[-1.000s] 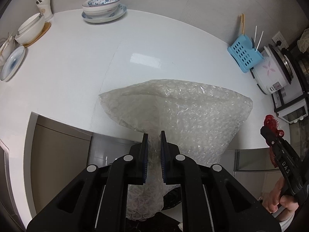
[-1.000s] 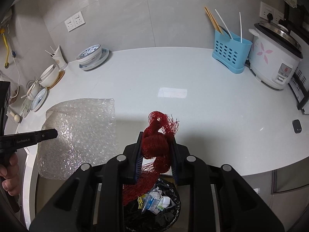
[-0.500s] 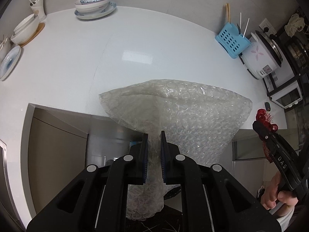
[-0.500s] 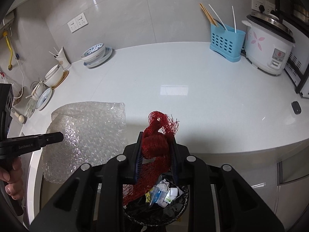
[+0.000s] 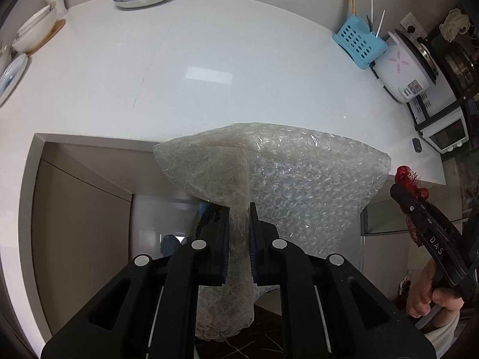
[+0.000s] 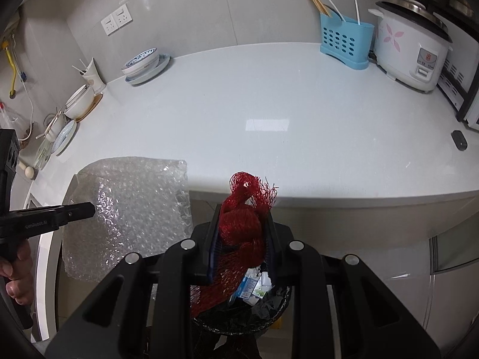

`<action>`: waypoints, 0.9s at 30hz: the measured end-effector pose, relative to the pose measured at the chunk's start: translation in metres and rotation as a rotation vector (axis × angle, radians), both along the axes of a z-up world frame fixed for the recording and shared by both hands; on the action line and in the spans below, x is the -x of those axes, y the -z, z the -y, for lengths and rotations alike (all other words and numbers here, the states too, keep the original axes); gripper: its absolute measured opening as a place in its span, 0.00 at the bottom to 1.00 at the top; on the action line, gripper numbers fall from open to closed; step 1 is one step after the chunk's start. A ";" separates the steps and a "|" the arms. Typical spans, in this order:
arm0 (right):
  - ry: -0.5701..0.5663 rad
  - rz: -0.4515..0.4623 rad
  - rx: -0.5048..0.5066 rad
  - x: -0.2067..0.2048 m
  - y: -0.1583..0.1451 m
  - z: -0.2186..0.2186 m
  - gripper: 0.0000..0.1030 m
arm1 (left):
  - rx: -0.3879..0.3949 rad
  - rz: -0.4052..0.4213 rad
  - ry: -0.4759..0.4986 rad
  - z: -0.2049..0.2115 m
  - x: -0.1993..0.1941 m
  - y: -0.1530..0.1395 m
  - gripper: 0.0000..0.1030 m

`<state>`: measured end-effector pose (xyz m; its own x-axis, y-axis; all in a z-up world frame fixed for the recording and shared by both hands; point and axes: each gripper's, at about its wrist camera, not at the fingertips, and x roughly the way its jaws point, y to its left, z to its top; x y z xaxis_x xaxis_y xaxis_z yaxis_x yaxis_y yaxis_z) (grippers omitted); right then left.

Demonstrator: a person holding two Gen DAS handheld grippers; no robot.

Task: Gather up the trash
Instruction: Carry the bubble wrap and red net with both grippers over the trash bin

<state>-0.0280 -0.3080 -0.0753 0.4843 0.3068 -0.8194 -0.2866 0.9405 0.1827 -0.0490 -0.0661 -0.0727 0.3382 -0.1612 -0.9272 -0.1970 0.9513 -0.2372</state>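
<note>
My left gripper (image 5: 239, 209) is shut on a clear sheet of bubble wrap (image 5: 299, 179), which fans out above the pads and hangs down below them, just off the front edge of the white counter (image 5: 209, 74). In the right wrist view the same bubble wrap (image 6: 128, 209) hangs at the left with the left gripper (image 6: 89, 209) on it. My right gripper (image 6: 242, 212) is shut on a bunched red mesh net (image 6: 239, 227), whose tail dangles over a black-lined trash bin (image 6: 263, 311) holding packaging scraps. The right gripper (image 5: 404, 188) with the red net (image 5: 407, 176) shows at the left view's right edge.
Bowls and plates (image 6: 145, 65) stand at the counter's back left. At the back right are a blue utensil holder (image 6: 344, 42) and a white rice cooker (image 6: 410, 51). A small dark object (image 6: 459, 139) lies near the right edge. Cabinet fronts (image 5: 80, 224) are below the counter.
Both grippers have pulled back from the counter and sunk lower, each keeping its load. The bubble wrap now hangs past the counter edge, and the bin sits closer under the red net.
</note>
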 end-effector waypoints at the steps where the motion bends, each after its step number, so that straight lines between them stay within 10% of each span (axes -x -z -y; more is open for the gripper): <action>1: -0.001 -0.005 0.002 0.002 0.003 0.001 0.22 | -0.003 -0.003 0.003 0.001 0.002 0.004 0.10; 27: -0.012 -0.200 0.059 0.008 0.140 -0.009 0.22 | -0.162 -0.252 -0.027 0.036 -0.008 0.176 0.10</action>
